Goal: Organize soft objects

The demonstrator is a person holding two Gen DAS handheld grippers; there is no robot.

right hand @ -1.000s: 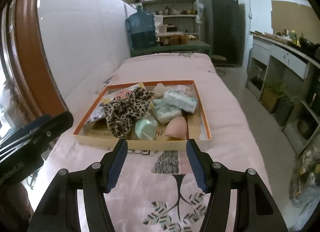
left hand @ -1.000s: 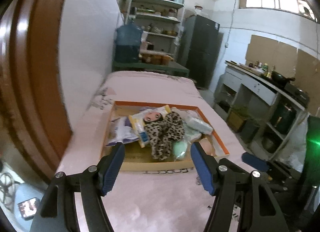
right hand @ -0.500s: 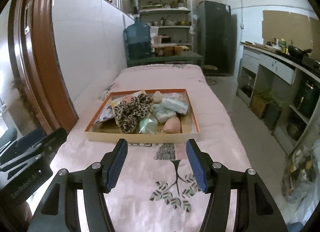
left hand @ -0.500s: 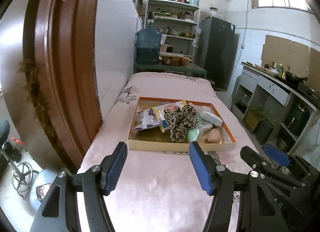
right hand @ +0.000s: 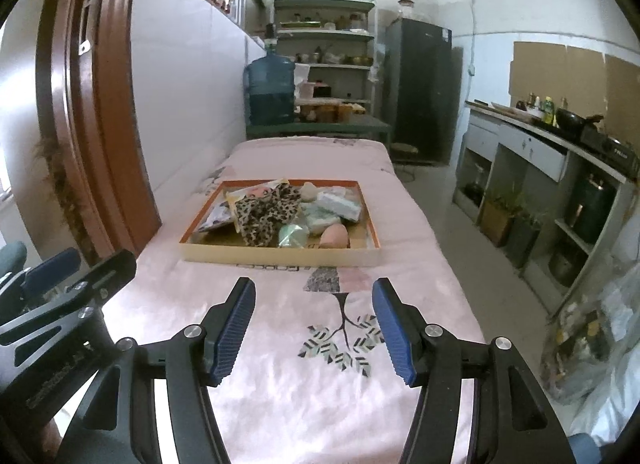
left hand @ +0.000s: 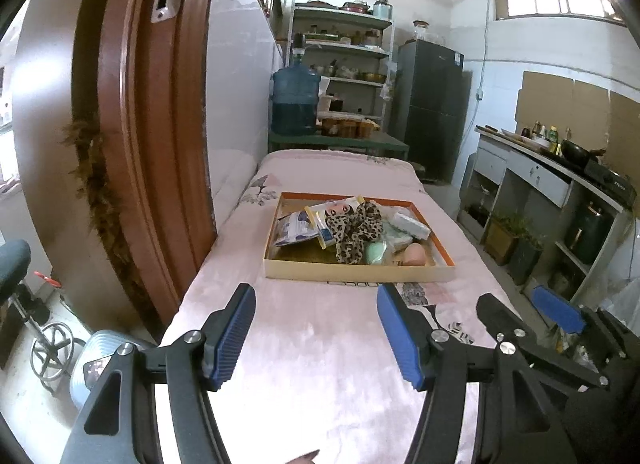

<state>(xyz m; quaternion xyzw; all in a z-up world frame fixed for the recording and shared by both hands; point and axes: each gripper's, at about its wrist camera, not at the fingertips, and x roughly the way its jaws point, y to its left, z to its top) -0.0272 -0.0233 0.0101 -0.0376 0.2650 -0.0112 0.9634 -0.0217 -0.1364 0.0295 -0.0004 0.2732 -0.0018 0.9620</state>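
Observation:
A shallow cardboard tray with an orange rim point(left hand: 352, 270) point(right hand: 280, 258) sits on a pink bedspread point(left hand: 320, 364) point(right hand: 304, 384). In it lie a leopard-print cloth point(left hand: 354, 230) point(right hand: 262, 214), a mint green soft piece point(left hand: 375, 253) point(right hand: 294, 234), a pink egg-shaped sponge point(left hand: 414, 254) point(right hand: 335, 236), tissue packs point(left hand: 410, 224) point(right hand: 340, 204) and plastic packets point(left hand: 294, 228) point(right hand: 216, 218). My left gripper point(left hand: 316, 330) is open and empty, well short of the tray. My right gripper point(right hand: 314, 326) is open and empty, also well back from the tray. The right gripper also shows at the right of the left wrist view point(left hand: 556, 314).
A brown wooden door frame point(left hand: 152, 144) point(right hand: 92, 116) stands at the left of the bed. A blue water jug point(left hand: 295, 100) and shelves point(left hand: 344, 48) are beyond the bed. A counter with cabinets point(left hand: 552, 184) runs along the right, across a floor gap.
Both grippers have pulled back from the tray, which now looks smaller and farther. Both stay open and empty.

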